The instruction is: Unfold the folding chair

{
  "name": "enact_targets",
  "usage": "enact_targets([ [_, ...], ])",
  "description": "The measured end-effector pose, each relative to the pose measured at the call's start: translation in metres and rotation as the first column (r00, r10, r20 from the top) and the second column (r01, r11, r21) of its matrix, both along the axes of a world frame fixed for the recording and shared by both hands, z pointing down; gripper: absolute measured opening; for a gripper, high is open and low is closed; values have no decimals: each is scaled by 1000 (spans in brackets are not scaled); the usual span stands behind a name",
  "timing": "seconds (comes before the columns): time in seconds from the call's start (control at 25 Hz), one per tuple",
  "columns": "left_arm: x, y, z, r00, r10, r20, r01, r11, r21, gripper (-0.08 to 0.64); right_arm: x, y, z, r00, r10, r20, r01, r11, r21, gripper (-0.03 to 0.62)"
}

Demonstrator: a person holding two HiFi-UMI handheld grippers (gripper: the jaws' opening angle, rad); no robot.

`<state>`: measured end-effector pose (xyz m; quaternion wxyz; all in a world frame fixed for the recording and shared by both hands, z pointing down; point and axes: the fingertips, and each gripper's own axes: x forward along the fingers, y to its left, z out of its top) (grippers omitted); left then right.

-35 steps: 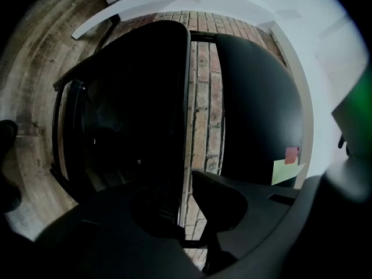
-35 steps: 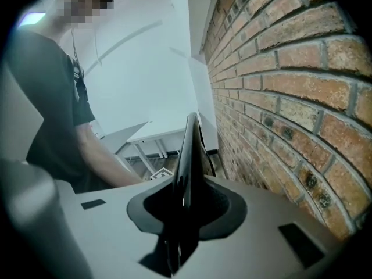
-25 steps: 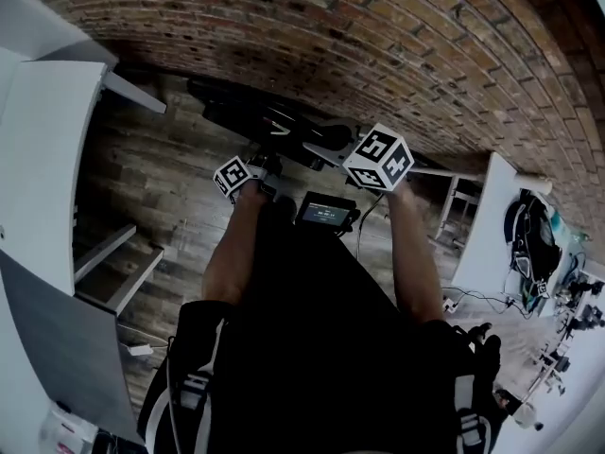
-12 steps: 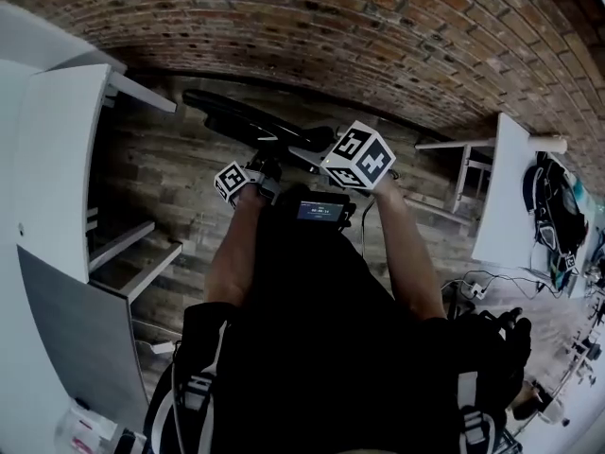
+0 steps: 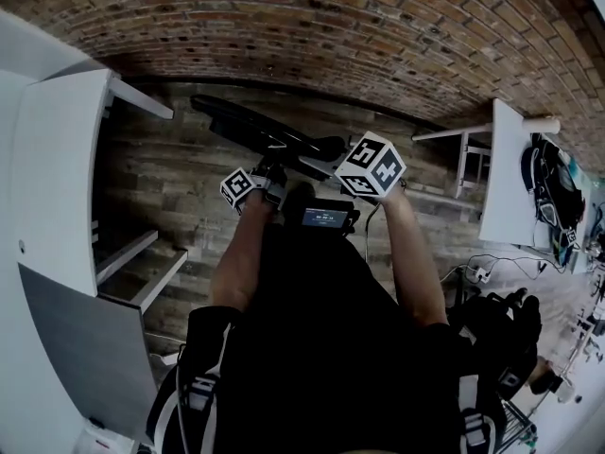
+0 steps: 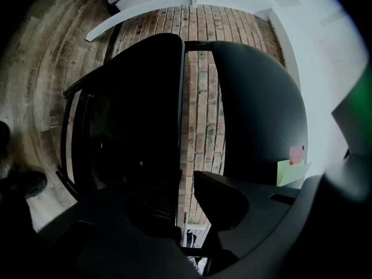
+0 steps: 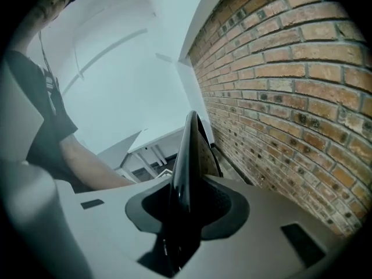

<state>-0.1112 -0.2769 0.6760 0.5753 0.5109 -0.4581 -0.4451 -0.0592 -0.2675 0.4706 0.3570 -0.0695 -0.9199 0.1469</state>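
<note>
One black folding chair point(image 5: 255, 126) shows in the head view. It is dark and flat, at the far side over the wooden plank floor point(image 5: 161, 187), close along the red brick wall point(image 5: 331, 26). The left gripper point(image 5: 269, 170) and the right gripper point(image 5: 331, 159) are at its near edge.

In the left gripper view the chair shows two rounded black panels with bricks visible between them. The jaws have just been opening and stand a little apart, with one panel's edge beside the left jaw.

In the right gripper view the jaws, which have also just been opening, pinch a thin glossy black panel seen edge-on.
</note>
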Motion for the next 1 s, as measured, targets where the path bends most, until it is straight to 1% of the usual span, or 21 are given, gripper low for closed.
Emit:
enact_targets([
  [0.08, -4, 7, -1, 999, 37, 1, -37, 999, 1, 83, -3, 8, 0, 999, 45, 2, -45, 999, -16, 109],
  [0.16, -4, 13, 0, 998, 69, -5, -69, 998, 5, 83, -4, 16, 0, 997, 77, -4, -77, 997, -13, 109],
  [0.28, -4, 26, 1, 995, 96, -25, -96, 995, 10, 83, -5, 32, 0, 994, 109, -9, -109, 994, -1, 109],
  [0.52, -9, 44, -2, 987, 162, -19, -162, 986, 27, 83, -11, 55, -1, 979, 203, -7, -203, 979, -1, 109],
  [0.76, 1, 60, 1, 979, 203, -18, -203, 979, 25, 83, -2, 76, 1, 968, 250, -11, -250, 968, 0, 110],
  [0.88, 8, 65, 0, 972, 235, -1, -235, 972, 24, 84, 6, 81, 1, 956, 292, -6, -292, 956, -11, 110],
  [1.0, 13, 68, -2, 972, 233, 3, -233, 972, 19, 89, 13, 83, 0, 939, 343, -5, -343, 939, -28, 110],
])
